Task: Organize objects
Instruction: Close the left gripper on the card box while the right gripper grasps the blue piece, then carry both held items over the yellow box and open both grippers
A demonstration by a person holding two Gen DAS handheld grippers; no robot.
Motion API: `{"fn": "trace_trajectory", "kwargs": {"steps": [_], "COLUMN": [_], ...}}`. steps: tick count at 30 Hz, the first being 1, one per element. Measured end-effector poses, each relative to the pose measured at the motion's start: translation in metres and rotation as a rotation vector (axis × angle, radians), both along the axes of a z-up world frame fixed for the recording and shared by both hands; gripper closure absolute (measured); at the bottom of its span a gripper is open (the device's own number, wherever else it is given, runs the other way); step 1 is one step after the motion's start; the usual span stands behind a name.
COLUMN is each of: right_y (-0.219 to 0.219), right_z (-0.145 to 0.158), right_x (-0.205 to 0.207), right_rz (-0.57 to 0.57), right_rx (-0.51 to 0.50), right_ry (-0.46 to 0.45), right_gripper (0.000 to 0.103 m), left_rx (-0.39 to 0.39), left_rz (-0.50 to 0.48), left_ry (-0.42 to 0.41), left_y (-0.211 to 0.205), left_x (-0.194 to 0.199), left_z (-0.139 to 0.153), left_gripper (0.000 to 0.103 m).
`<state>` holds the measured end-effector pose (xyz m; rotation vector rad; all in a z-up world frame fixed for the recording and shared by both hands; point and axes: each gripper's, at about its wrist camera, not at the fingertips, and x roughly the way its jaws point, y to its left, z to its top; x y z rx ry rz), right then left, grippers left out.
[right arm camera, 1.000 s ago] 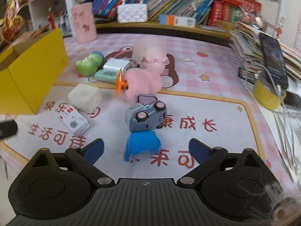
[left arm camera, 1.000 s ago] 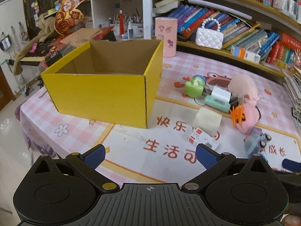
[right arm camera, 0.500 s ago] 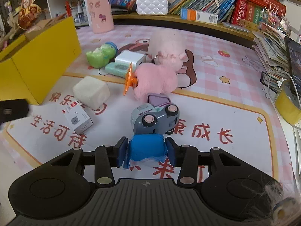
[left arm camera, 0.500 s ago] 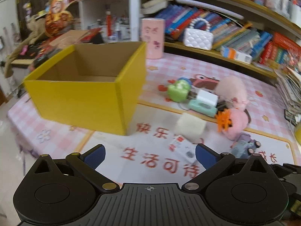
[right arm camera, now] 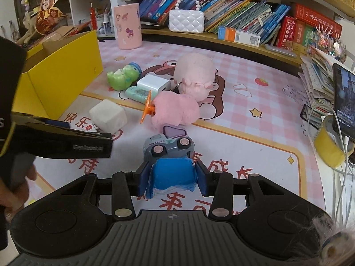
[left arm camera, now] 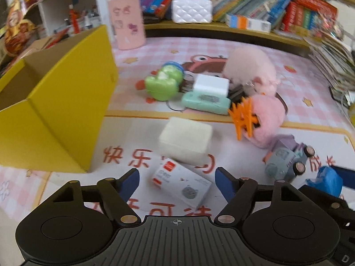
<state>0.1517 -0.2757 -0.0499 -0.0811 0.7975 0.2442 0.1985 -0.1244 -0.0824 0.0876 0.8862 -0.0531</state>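
Observation:
My left gripper [left arm camera: 177, 180] hangs low over the mat with its jaws closing. A small white carton with a red logo [left arm camera: 182, 184] lies between the blue pads, and a gap shows on both sides. My right gripper [right arm camera: 173, 177] is shut on a soft blue lump [right arm camera: 172, 174], just in front of a grey toy truck [right arm camera: 168, 144]. The open yellow box [left arm camera: 55, 110] stands to the left. Behind the carton sits a white foam cube [left arm camera: 185, 139]. Further back are a pink plush with an orange crest [left arm camera: 264, 117], a pale pink plush [left arm camera: 250, 68] and a green frog toy [left arm camera: 164, 82].
A white charger [left arm camera: 210, 85] and a mint case [left arm camera: 205, 103] lie between the frog and the plushes. A pink cup [right arm camera: 127, 28], a white purse [right arm camera: 186, 21] and books line the back shelf. A phone [right arm camera: 344, 102], a yellow tape roll [right arm camera: 330, 146] and stacked papers crowd the right edge.
My left gripper moved right and down over the small carton, and its jaws narrowed around it. My right gripper closed on the blue lump and still grips it.

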Motion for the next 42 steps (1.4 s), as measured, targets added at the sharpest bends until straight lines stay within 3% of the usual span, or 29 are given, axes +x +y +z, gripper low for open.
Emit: {"fn": "trace_trajectory", "kwargs": {"steps": [1, 3, 6, 13, 18, 30, 42], "right_y": [0.000, -0.001, -0.002, 0.009, 0.027, 0.107, 0.205], "right_z": [0.000, 0.001, 0.004, 0.010, 0.013, 0.020, 0.015], "right_x": [-0.001, -0.003, -0.006, -0.011, -0.018, -0.049, -0.090], "right_rz": [0.004, 0.005, -0.001, 0.011, 0.010, -0.106, -0.093], "right_rx": [-0.002, -0.007, -0.005, 0.008, 0.009, 0.049, 0.063], "right_ry": [0.001, -0.005, -0.022, -0.030, -0.030, -0.017, -0.032], "right_gripper": [0.062, 0.062, 0.062, 0.062, 0.062, 0.062, 0.062], "left_rx": [0.006, 0.004, -0.031, -0.124, -0.150, -0.161, -0.128], "left_rz": [-0.015, -0.017, 0.005, 0.050, 0.061, 0.002, -0.055], "left_ry": [0.008, 0.002, 0.012, -0.048, -0.062, -0.118, -0.165], "left_y": [-0.001, -0.001, 0.005, 0.025, 0.047, 0.137, 0.218], "left_x": [0.001, 0.000, -0.002, -0.029, -0.048, -0.097, -0.128], "left_z": [-0.003, -0.004, 0.002, 0.034, 0.045, 0.069, 0.076], "left_gripper": [0.043, 0.044, 0.044, 0.044, 0.044, 0.044, 0.044]}}
